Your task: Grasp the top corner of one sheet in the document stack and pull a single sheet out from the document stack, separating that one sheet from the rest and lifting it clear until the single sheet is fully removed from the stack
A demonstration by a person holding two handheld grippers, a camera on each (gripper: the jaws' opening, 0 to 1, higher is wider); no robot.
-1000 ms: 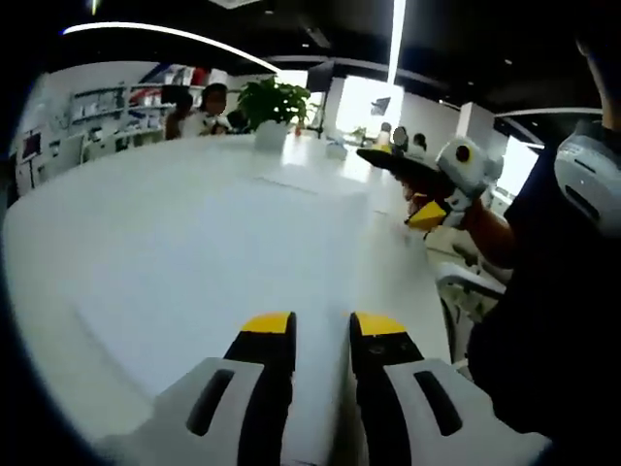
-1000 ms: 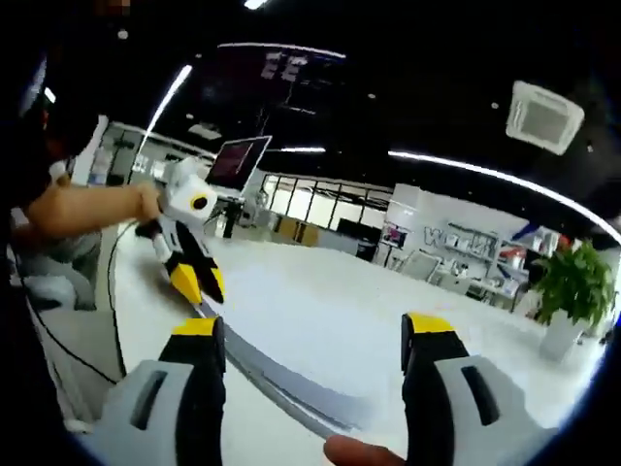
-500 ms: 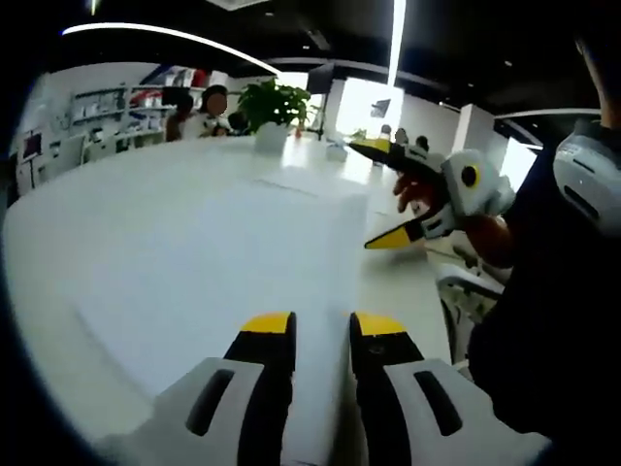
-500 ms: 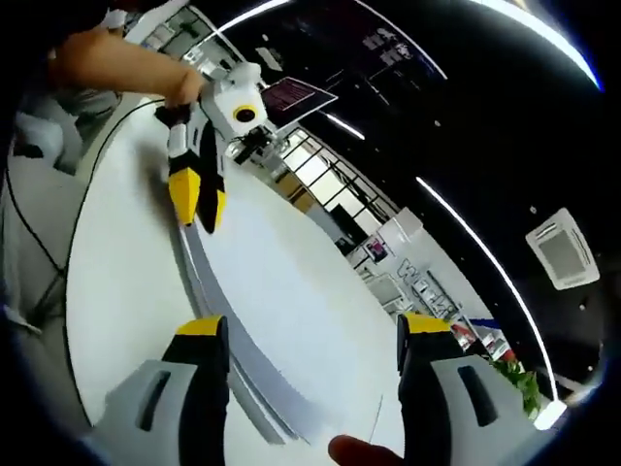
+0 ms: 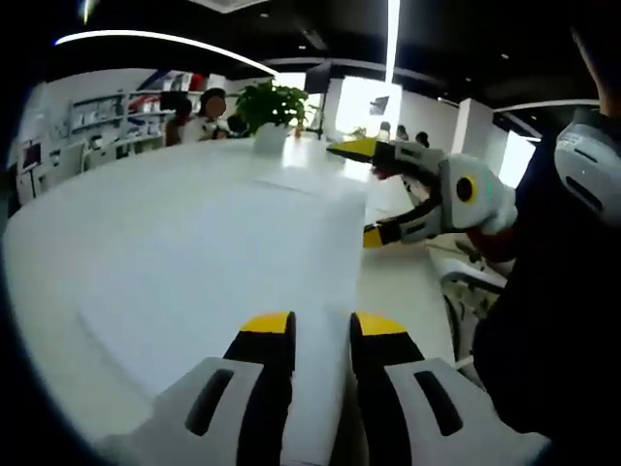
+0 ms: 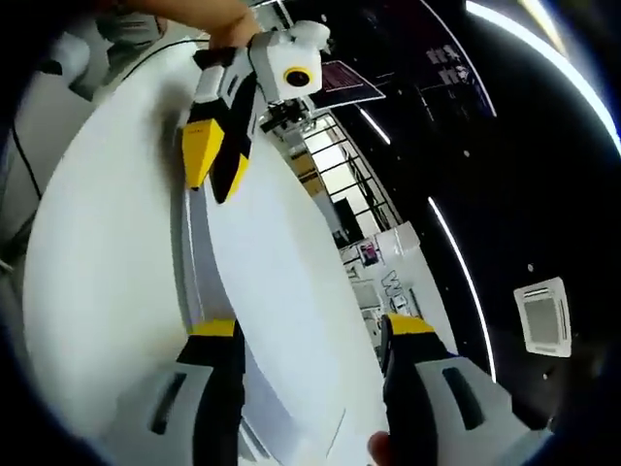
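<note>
White table (image 5: 146, 214) holds document stack (image 5: 243, 262) and plant (image 5: 274, 105); left gripper (image 5: 322, 325) pins stack, right gripper (image 6: 309, 325) spread.

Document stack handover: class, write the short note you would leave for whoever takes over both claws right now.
Left claw: jaws nearly together over the near edge of the white paper document stack; whether they pinch a sheet cannot be told.
Right claw: jaws wide open, holding nothing; in the left gripper view it hovers beside the stack's far right corner.
Stack: lies flat on the white table, its layered edge running between the two claws in the right gripper view.
Done: both claws positioned at the stack.
Left: close the right claw on one top corner, peel a single sheet away, lift it fully clear.
</note>
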